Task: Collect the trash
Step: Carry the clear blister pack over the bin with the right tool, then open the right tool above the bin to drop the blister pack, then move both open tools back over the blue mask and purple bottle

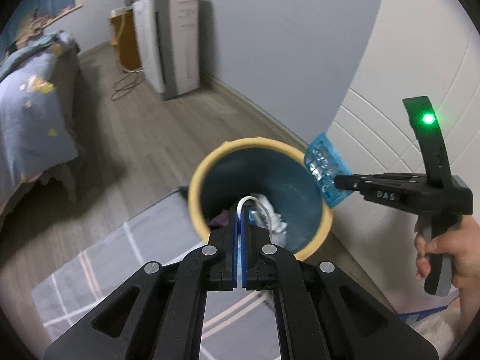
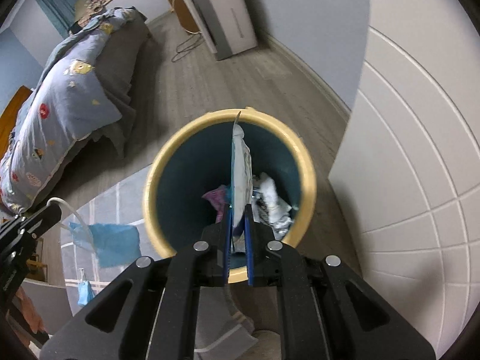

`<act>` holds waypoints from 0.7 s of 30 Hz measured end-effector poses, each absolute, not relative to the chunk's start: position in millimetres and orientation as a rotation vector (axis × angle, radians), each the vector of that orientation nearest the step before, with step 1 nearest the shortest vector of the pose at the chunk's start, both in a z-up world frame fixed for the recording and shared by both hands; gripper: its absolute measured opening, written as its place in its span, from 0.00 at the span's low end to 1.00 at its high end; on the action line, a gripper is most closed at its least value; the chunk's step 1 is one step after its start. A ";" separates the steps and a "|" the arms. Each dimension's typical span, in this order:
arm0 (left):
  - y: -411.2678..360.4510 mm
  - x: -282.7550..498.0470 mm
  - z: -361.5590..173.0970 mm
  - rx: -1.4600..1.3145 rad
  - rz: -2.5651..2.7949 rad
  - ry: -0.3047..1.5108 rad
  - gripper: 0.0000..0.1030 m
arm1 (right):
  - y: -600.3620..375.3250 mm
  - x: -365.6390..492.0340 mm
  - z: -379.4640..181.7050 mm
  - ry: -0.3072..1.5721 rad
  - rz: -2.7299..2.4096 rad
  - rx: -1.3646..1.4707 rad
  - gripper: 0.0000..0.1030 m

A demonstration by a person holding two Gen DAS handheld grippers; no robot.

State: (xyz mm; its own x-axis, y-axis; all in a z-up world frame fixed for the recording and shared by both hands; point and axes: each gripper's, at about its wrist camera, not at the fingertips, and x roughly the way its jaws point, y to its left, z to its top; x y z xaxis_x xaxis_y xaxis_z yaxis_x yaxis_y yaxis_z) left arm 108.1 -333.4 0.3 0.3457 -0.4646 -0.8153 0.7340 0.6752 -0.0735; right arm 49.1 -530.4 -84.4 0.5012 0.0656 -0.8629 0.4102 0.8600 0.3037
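Observation:
A teal trash bin with a yellow rim (image 1: 200, 180) (image 2: 156, 180) stands on the floor and holds crumpled white and purple trash (image 1: 277, 219) (image 2: 270, 201). My left gripper (image 1: 242, 210) is shut on the white ear loop (image 1: 249, 201) of a blue face mask (image 2: 115, 241), which hangs below it beside the bin. My right gripper (image 2: 238, 210) (image 1: 339, 180) is shut on a blue blister pack (image 1: 325, 169) (image 2: 241, 168) and holds it edge-on over the bin's opening.
A bed with a blue patterned quilt (image 1: 27, 114) (image 2: 69, 105) stands at the left. A grey-white appliance (image 1: 171, 45) and cables (image 1: 126, 84) are at the far wall. A white panelled door (image 2: 420, 165) is on the right. A grey checked rug (image 1: 105, 270) lies under the bin's near side.

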 end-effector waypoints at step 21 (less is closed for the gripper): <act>-323.3 126.7 -40.6 0.228 -0.676 0.981 0.69 | -507.9 71.9 -106.2 1.097 -0.236 0.401 0.61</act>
